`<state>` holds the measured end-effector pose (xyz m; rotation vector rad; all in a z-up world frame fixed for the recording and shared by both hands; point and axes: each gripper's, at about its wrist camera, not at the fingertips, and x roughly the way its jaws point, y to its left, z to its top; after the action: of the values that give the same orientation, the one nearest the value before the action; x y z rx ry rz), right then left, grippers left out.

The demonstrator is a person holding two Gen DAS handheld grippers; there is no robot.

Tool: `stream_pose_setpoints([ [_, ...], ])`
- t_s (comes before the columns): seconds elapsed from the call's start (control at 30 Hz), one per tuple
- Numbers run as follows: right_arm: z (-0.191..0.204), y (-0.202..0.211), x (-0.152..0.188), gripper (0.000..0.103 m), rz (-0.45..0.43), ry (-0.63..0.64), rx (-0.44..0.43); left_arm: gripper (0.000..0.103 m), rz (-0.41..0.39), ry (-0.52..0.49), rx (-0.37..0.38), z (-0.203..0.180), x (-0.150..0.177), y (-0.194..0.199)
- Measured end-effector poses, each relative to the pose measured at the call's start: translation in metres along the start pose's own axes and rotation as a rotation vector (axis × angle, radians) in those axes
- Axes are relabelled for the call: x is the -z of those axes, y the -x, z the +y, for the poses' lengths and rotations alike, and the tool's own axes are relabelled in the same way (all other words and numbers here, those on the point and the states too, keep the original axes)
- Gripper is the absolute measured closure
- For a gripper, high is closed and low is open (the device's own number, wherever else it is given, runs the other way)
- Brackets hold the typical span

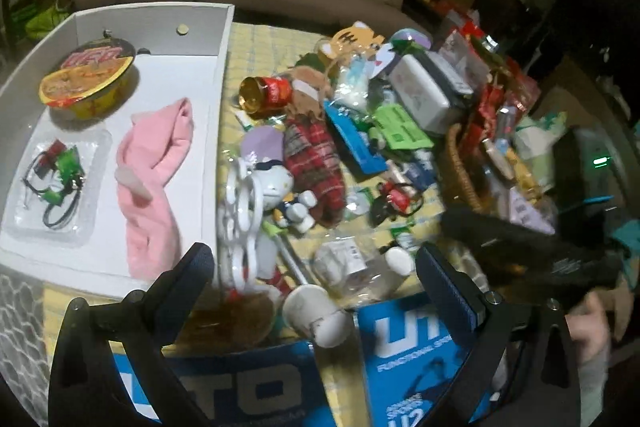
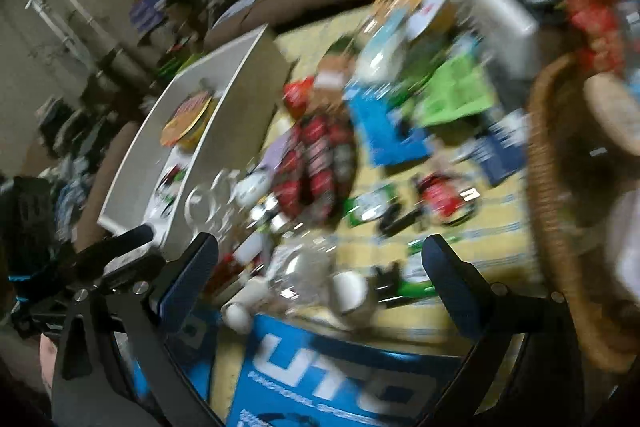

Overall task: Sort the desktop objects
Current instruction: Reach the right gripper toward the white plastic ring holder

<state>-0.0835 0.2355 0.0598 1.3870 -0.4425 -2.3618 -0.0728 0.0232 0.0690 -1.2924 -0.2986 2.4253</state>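
My left claw (image 1: 314, 259) stands wide, nothing between its fingers, hovering above the near edge of the worktop (image 1: 264, 31), which wears a yellow checked cloth. My right claw (image 2: 320, 255) is spread wide too and grips nothing; its view is badly smeared, so small things there I cannot tell apart.

Along the left edge of the worktop sits a white tray (image 1: 222, 67). Inside it, at the far end, lies an instant noodle bowl (image 1: 86, 75); nearer to me a clear plastic dish (image 1: 56, 187) holds black cords with red and green bits, and beside that dish lies a pink cloth (image 1: 156, 171).

The unsorted heap fills the middle and right of the worktop: a red can (image 1: 266, 93) on its side, a plaid plush (image 1: 316, 163) touching a white cat figure (image 1: 276, 183), a green packet (image 1: 402, 127), a silver-white box (image 1: 424, 95) and a wicker basket (image 1: 460, 167) toward the right edge, full of wrappers. At the near edge, just beyond the left claw, lie a white paper cup (image 1: 308, 307) tipped over and a blue printed box (image 1: 412, 347).
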Motion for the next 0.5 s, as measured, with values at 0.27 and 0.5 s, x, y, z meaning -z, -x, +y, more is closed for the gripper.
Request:
stream_pose_setpoints([
  [0.27,0.016,-0.05,0.002,0.017,0.135,0.044,-0.008,0.0,0.034,0.041,0.017,0.013,0.001,-0.003],
  [0.5,0.044,-0.076,0.018,0.019,0.204,0.193,0.104,0.0,0.027,0.053,0.014,0.021,0.001,0.004],
])
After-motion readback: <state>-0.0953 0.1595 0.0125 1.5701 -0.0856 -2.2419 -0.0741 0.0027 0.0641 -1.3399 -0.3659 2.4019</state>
